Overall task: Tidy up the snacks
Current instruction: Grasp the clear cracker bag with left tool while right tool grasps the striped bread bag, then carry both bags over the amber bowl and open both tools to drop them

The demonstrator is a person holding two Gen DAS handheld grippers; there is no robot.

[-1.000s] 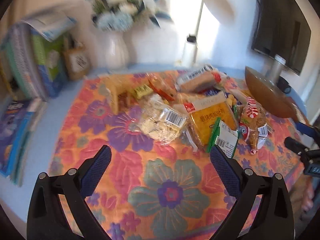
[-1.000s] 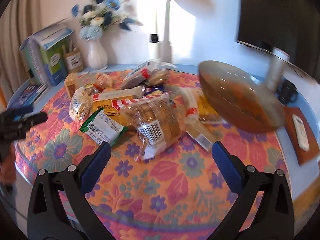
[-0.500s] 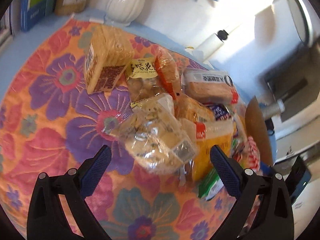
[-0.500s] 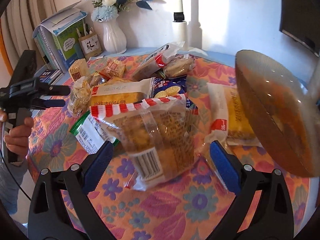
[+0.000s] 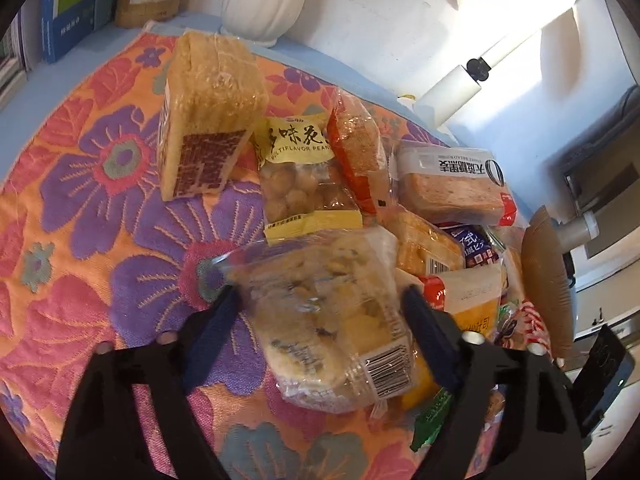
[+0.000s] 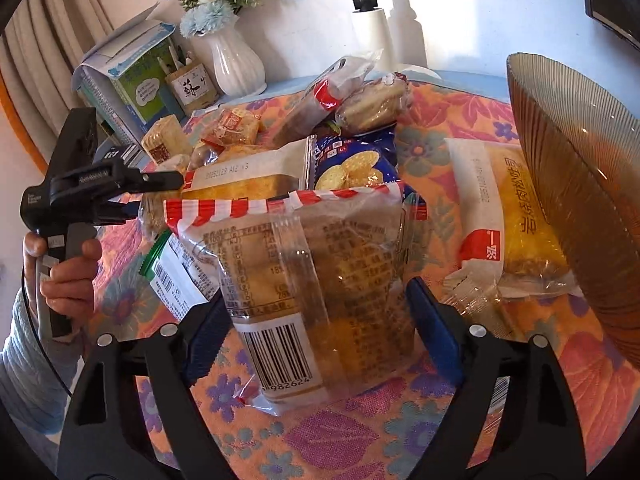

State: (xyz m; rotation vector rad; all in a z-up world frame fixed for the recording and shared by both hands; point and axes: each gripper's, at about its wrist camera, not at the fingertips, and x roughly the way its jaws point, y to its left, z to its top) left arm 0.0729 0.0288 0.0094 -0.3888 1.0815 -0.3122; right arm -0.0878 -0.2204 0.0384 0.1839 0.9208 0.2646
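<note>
Both grippers are down over the snack pile on the floral orange/purple tablecloth, each w/ a packet between its fingers.

Left gripper: jaws spread, straddling the clear crinkly bag of pale puffed snacks, which lies at the near-left edge of the pile. Pads sit at the bag's sides; can't tell if they actually touch. Just beyond it is the yellow-labelled clear peanut bag, and left of that the tan rice-cracker block in clear wrap.

Right gripper: jaws also spread, around the clear bread packet w/ red-white striped top seal. It lies at the pile's near edge, barcode end toward the camera. The ribbed amber glass bowl stands tilted to the right of it, w/ a white-and-yellow cake packet partly under its rim. The left hand shows at the far left of the pile.

Risks, as I judge them:
- Slick, air-filled film could squirm out as the pads close; a pinch on loose film only would let the bag swing or drop.
- Squeezing hard could crush the puffed snacks or the bread.
- Lifting the striped packet may drag the green-edged white packet tucked beside it.
- A sideways swing to the right could knock the bowl.
</note>
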